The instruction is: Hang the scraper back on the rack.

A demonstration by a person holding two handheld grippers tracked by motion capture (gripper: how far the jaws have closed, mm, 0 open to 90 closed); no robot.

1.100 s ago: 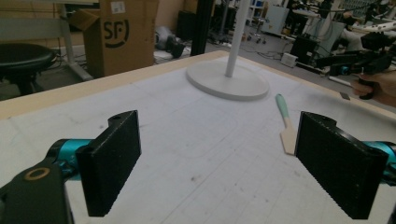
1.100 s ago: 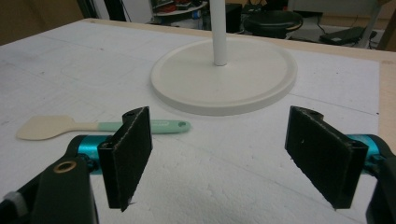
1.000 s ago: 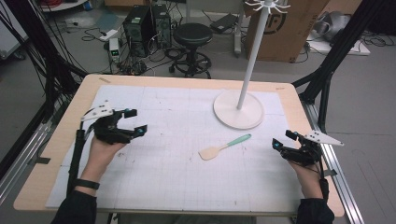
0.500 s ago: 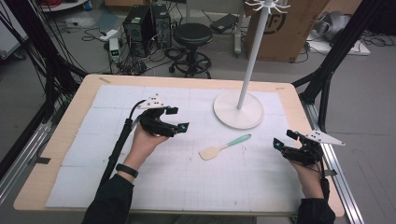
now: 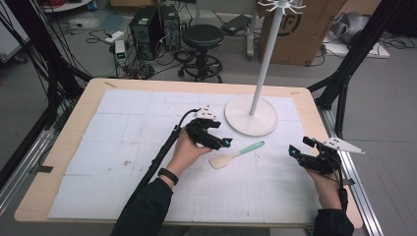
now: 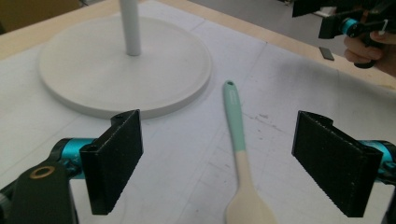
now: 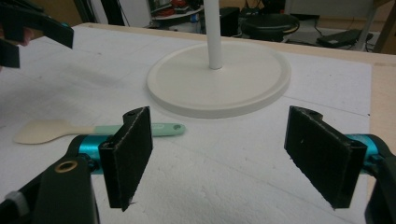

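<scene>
My left gripper point(image 5: 222, 143) hangs just above the spatula point(image 5: 235, 154), jaws spread wide, and in the left gripper view the spatula point(image 6: 240, 161) lies between them, handle pointing away toward the stand's base point(image 6: 123, 63). It lies flat on the desk point(image 5: 64, 147), on the white gridded mat point(image 5: 123, 132), near the middle and just on the near side of the round base point(image 5: 251, 115).

I judge it a light thing: a slim mint-green handle, smooth and probably a little slick, ending in a small hanging hole, joined to a pale cream blade shaped like a rounded paddle. The blade looks like soft silicone that would flex under a pinch; the handle looks stiffer. So I would close on the handle near where green meets cream, across its narrow width, where the weight should balance. It lies low on the mat, so the jaw tips must come right down to the surface to get under its sides.

My right gripper point(image 5: 301, 153) rests well apart at the right edge, jaws also wide, holding nothing.

The stand is matte white, a flat disc with a thin upright pole point(image 5: 263, 59).
</scene>
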